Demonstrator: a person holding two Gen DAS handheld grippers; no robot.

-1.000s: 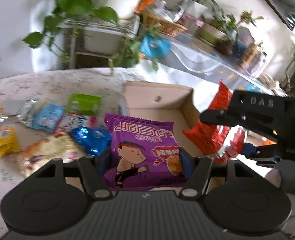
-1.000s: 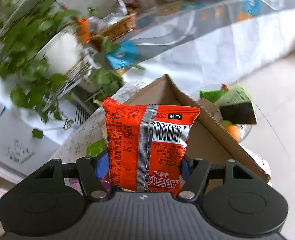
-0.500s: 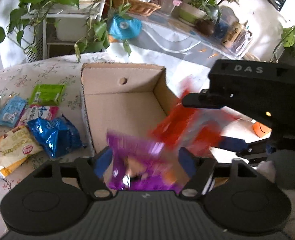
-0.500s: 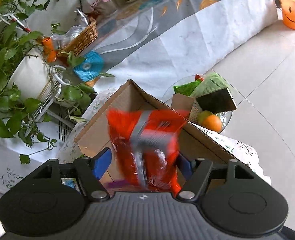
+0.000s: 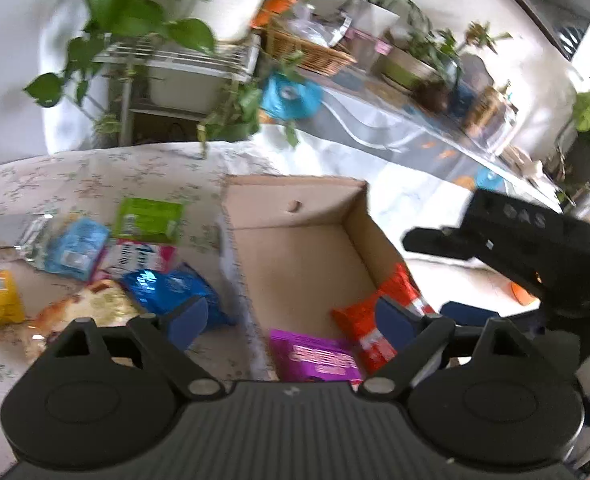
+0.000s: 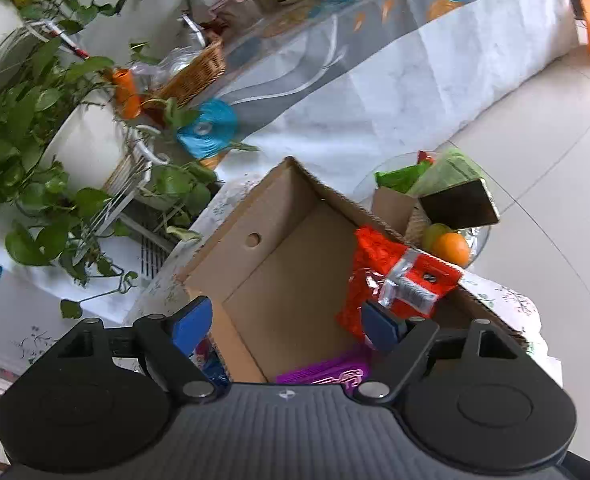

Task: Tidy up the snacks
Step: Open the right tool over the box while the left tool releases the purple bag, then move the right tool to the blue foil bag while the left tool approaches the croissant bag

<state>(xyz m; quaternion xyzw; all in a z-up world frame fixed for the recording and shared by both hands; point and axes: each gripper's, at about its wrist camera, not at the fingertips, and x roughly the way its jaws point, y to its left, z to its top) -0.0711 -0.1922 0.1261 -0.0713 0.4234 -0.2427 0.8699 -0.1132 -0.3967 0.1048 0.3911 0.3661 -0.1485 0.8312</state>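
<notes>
Both grippers, L [image 5: 291,316] & R [image 6: 287,320], jaws apart, empty. Red pack [image 6: 391,280] leans on box [image 6: 231,252] wall at 2 o'clock; risk: it tips out if bumped.

We see a matt cardboard box [image 5: 303,248], glossy foil snack packets [image 5: 167,284], and flowered cloth on the tabletop [image 5: 95,176].

White tiled floor [image 6: 535,128], leafy plants [image 6: 27,128], wicker basket [image 6: 195,76]
</notes>
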